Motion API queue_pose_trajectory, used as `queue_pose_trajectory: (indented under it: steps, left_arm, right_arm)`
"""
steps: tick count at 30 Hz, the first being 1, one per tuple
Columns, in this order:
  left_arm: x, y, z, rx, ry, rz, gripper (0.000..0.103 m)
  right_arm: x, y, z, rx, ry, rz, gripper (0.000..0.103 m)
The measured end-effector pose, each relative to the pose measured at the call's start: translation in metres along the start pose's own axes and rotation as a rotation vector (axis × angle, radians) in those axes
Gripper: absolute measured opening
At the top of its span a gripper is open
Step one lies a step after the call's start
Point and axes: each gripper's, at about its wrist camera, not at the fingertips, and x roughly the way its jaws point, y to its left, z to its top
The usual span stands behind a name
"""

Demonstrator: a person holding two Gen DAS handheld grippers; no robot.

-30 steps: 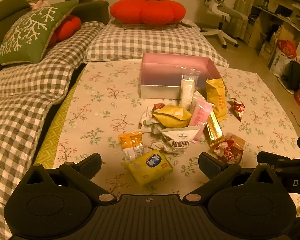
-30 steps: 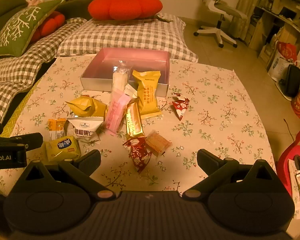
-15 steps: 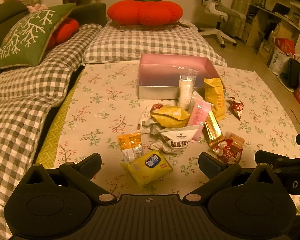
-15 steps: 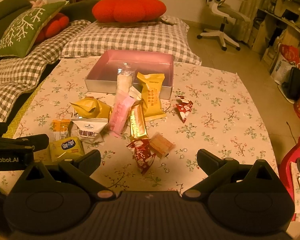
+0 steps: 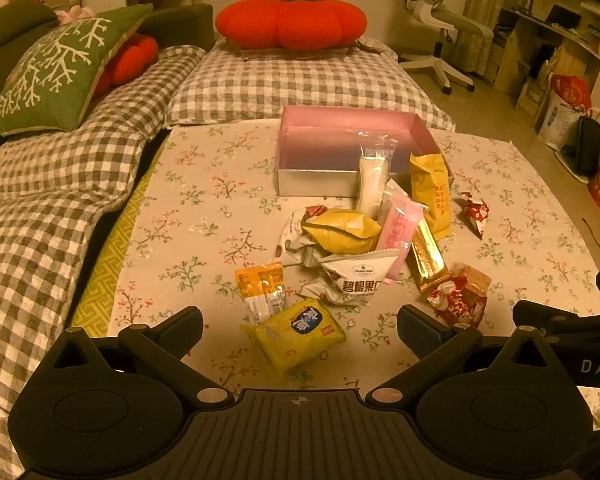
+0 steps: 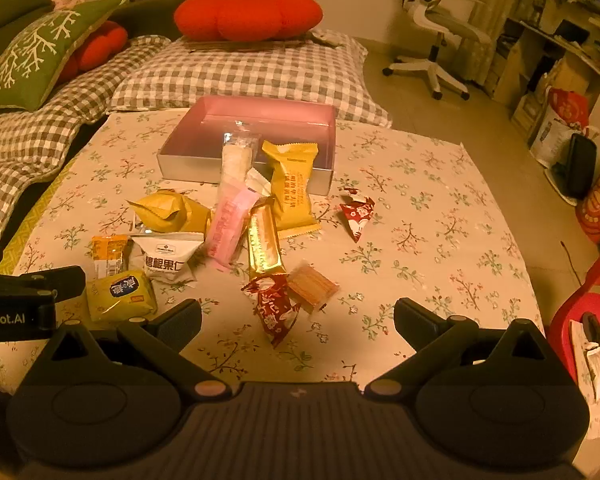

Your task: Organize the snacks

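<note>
Several snack packets lie on a floral tablecloth (image 5: 204, 208) in front of an empty pink box (image 5: 332, 148), also in the right wrist view (image 6: 260, 128). My left gripper (image 5: 300, 330) is open and empty above a yellow packet with a blue label (image 5: 296, 332), beside an orange packet (image 5: 260, 288). My right gripper (image 6: 298, 322) is open and empty above a red packet (image 6: 274, 308) and a brown wafer packet (image 6: 312, 286). A gold bar (image 6: 262, 240), a pink packet (image 6: 230, 224), a white pecan packet (image 6: 166, 256) and a tall yellow packet (image 6: 292, 184) lie further in.
Checked cushions (image 5: 40, 200) border the table on the left and far side, with a red pumpkin pillow (image 5: 290, 20). A white office chair (image 6: 436, 28) and shelves stand at the back right. A red chair (image 6: 584, 300) is at the table's right edge.
Both grippers have drifted slightly; the right one has moved a little forward and left, so the box and snacks sit a bit further right. Nothing was picked up or moved.
</note>
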Motion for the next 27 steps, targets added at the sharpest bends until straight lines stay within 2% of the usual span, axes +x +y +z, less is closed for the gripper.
queue_pose_trajectory:
  steps: [23, 27]
  left_arm:
    - [0.0029, 0.0016, -0.0016, -0.001, 0.01, 0.006, 0.103]
    - [0.0062, 0.0085, 0.0074, -0.005, 0.024, 0.015, 0.103]
  right_arm:
    - [-0.0001, 0.0029, 0.0017, -0.038, 0.009, -0.032, 0.103]
    - [0.0041, -0.0032, 0.009, -0.022, 0.043, 0.021, 0.101]
